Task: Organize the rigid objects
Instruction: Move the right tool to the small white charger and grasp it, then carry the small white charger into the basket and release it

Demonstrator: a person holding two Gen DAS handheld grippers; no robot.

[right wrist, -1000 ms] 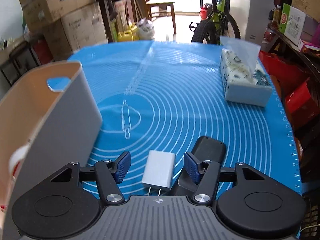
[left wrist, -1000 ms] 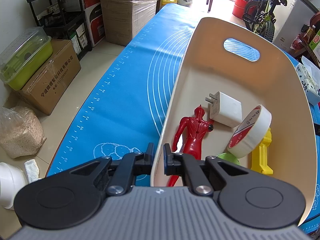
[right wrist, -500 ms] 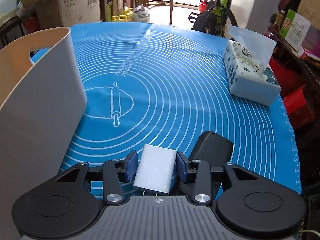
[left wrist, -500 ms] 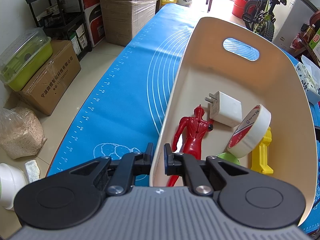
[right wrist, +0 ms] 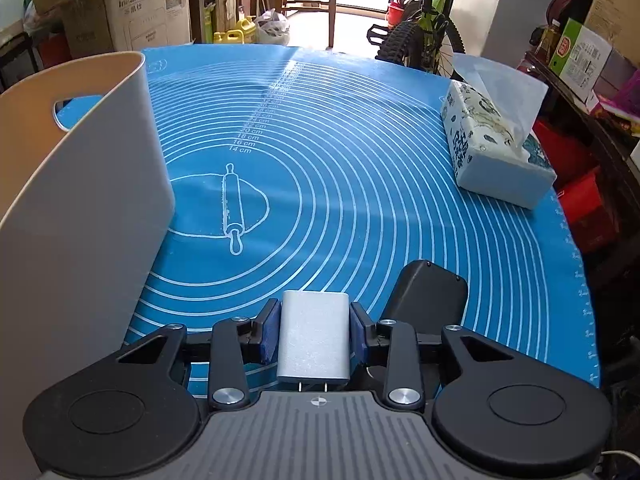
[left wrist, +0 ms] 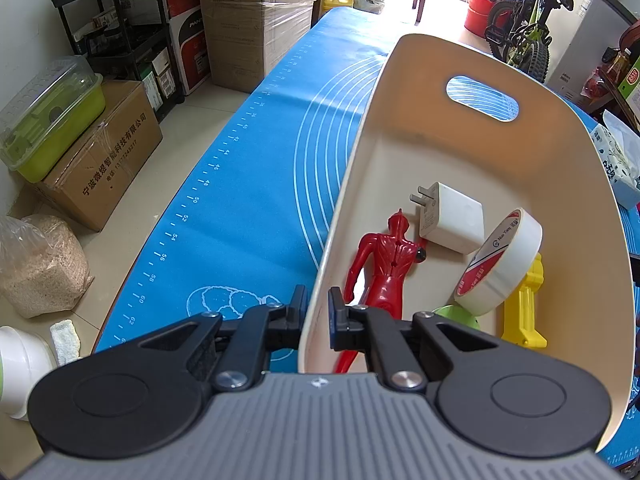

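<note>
My left gripper [left wrist: 318,314] is shut on the near wall of a cream bin [left wrist: 460,152] with a handle slot. In the bin lie a red figure [left wrist: 386,256], a white plug adapter [left wrist: 450,218], a roll of white tape [left wrist: 500,264], a yellow toy [left wrist: 526,304] and a green thing [left wrist: 456,314]. My right gripper [right wrist: 314,334] is shut on a silver-white charger block [right wrist: 314,340], held just above the blue mat [right wrist: 360,184], prongs toward the camera. The bin [right wrist: 80,200] stands to its left.
A black device [right wrist: 430,296] lies on the mat right of my right gripper. A tissue pack [right wrist: 492,152] sits at the mat's right edge. Cardboard boxes [left wrist: 104,156], a shelf, a bicycle [right wrist: 420,36] and floor clutter surround the table.
My right gripper has closed on the charger block and lifted it off the mat. My left gripper stays clamped on the bin wall.
</note>
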